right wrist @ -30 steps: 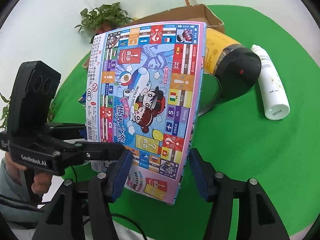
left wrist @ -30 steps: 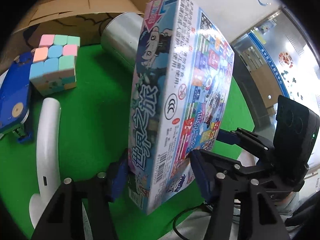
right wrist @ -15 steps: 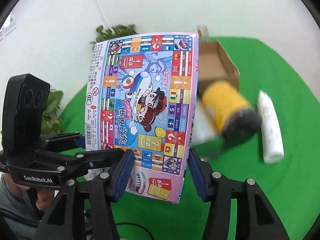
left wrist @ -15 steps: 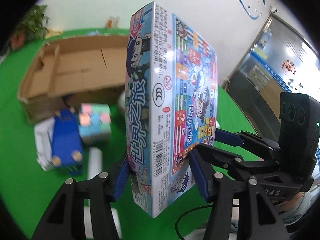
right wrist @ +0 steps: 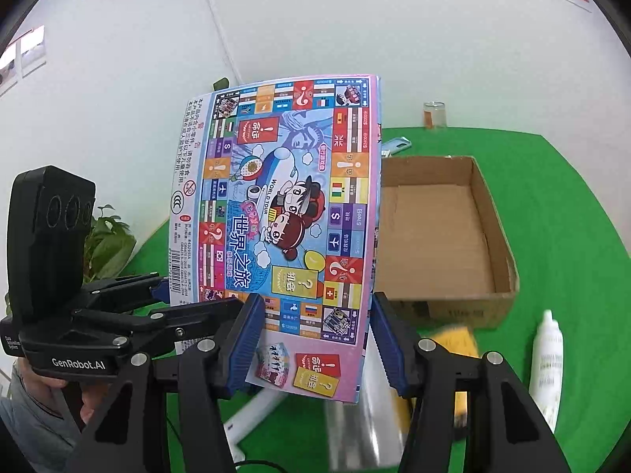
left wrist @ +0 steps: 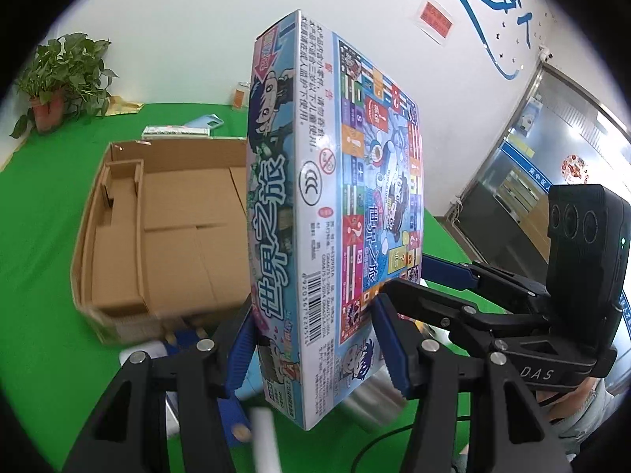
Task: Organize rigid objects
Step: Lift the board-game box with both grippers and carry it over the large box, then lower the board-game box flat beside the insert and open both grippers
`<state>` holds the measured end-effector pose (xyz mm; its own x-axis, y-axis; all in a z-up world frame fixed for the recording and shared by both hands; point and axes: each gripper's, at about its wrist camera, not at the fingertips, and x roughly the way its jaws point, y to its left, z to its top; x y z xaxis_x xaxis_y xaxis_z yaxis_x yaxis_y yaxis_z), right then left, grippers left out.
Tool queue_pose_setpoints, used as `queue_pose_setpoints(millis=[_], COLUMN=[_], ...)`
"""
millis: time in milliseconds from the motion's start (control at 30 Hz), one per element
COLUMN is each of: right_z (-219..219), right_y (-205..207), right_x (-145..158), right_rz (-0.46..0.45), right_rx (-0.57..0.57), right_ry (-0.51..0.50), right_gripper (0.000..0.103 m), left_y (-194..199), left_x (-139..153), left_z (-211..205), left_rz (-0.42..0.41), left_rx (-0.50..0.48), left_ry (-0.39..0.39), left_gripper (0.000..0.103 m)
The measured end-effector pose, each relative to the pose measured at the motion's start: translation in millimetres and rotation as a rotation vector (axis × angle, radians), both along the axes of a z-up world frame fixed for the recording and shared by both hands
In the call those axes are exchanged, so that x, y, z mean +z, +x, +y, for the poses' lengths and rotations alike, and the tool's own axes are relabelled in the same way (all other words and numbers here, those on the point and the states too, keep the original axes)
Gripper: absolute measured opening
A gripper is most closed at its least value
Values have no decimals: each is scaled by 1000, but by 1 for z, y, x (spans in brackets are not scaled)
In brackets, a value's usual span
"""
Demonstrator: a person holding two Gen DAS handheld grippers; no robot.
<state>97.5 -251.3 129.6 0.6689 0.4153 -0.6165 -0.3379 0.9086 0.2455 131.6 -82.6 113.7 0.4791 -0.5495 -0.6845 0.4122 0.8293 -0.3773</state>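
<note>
2 grippers, left (left wrist: 313,349) and right (right wrist: 313,341), each half-open and clamped on the colourful rectangular cardboard board-game box (right wrist: 284,228), hold it upright, the open brown cardboard carton (right wrist: 487,216) at 1 o'clock.

Office or lab demo room: green-covered counter (left wrist: 47,213), white wall with blue graphics (left wrist: 489,12), glass doors (left wrist: 552,149), potted plant (left wrist: 63,75).

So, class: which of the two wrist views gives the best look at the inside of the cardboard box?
The left wrist view. There the cardboard box shows most of its bare floor and an inner divider flap at its left end. In the right wrist view the cardboard box has its left part hidden behind the game box.
</note>
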Motion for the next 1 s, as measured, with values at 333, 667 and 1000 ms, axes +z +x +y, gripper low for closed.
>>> queue_pose_setpoints(millis=[333,667,1000], right_z=[10,30,44], right_y=[42,123,163], right_x=[-9,-86,-170], right_rz=[96,318,527], right_rx=[67,111,121], right_ry=[-14,12,-7], right_gripper=[53,53,29], left_y=[85,121,116], left_x=[-14,-86,-113], left_z=[23,37,23], left_rz=[72,265,276], left_rx=[48,96,150], left_ry=[19,72,267], left_gripper=[56,55,56])
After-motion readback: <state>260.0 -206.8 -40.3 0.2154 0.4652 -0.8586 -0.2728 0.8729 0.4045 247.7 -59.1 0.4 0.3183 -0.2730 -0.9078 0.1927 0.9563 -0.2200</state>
